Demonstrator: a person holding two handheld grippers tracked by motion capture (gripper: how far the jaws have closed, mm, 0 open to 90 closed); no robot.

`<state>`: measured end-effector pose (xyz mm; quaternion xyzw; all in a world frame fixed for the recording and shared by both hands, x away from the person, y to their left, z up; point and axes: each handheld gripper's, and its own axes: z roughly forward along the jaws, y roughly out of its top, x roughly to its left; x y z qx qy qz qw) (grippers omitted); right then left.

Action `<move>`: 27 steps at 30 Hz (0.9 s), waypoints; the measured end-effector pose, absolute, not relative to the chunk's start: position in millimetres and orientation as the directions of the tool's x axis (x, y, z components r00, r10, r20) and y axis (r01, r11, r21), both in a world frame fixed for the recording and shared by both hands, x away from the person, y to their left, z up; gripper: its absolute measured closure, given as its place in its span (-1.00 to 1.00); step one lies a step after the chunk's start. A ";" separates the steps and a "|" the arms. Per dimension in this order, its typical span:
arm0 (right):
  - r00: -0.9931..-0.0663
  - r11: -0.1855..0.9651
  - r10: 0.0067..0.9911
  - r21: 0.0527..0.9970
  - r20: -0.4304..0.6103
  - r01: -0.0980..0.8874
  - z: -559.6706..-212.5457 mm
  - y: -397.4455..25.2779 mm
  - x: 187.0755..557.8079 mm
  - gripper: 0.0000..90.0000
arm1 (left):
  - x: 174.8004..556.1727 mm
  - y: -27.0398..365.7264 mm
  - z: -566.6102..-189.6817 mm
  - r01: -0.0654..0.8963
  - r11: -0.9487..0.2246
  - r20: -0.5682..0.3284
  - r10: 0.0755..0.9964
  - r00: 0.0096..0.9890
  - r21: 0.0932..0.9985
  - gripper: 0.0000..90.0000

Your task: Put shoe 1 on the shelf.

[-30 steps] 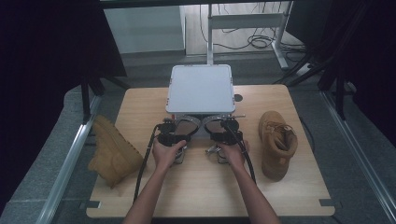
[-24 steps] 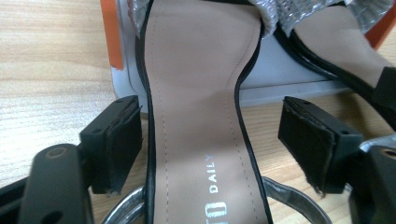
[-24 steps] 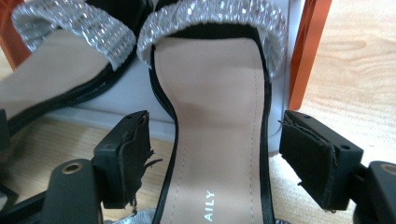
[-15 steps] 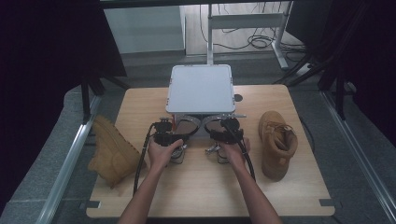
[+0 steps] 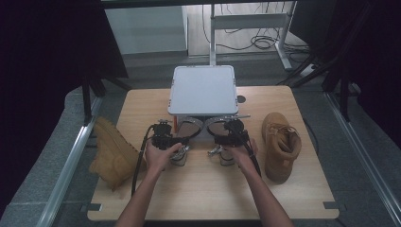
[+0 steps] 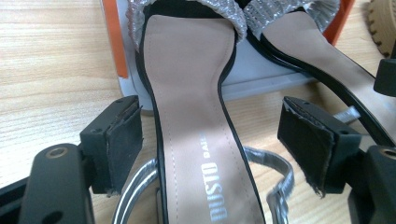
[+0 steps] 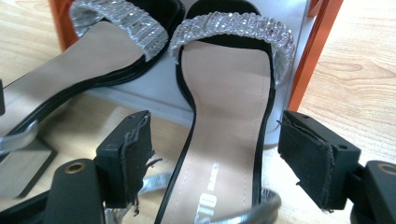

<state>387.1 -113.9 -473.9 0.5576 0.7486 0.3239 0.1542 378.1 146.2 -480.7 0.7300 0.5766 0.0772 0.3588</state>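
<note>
Both hands have crept forward a little over the last second. Left gripper (image 6: 210, 140) is spread, straddling the left sandal (image 6: 196, 116) without touching it. Right gripper (image 7: 215, 154) is likewise spread around the right sandal (image 7: 224, 116). The sandals' toes rest on the shoebox edge (image 5: 203, 90), probably under its lid. Looks like a grasp is next.

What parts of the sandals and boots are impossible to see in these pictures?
- Sandal toes: high view, tucked under the white box lid.
- Sandal heels: left gripper view and right gripper view, cut off by the bottom edge; in the high view the hands cover them.
- Insole lettering: right gripper view, blurred and cut off.
- Left boot: high view, lying over the table edge, details too small.
</note>
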 end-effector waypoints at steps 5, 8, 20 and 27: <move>-0.353 0.181 0.926 0.664 0.134 0.725 -470.3 -116.6 377.2 -0.42 | 368.5 153.4 -477.5 0.775 -0.077 -0.315 0.885 0.343 0.628 -0.48; -0.383 0.200 0.913 0.665 0.139 0.719 -468.9 -118.8 366.6 -0.42 | 361.3 158.6 -474.4 0.768 -0.088 -0.323 0.872 0.367 0.635 -0.47; -0.464 0.248 0.871 0.672 0.160 0.698 -465.9 -126.7 335.6 -0.42 | 326.9 180.3 -466.8 0.733 -0.129 -0.328 0.833 0.445 0.668 -0.43; -0.479 0.246 0.861 0.687 0.168 0.684 -475.5 -132.5 322.3 -0.41 | 311.8 180.8 -467.1 0.711 -0.150 -0.307 0.827 0.471 0.687 -0.43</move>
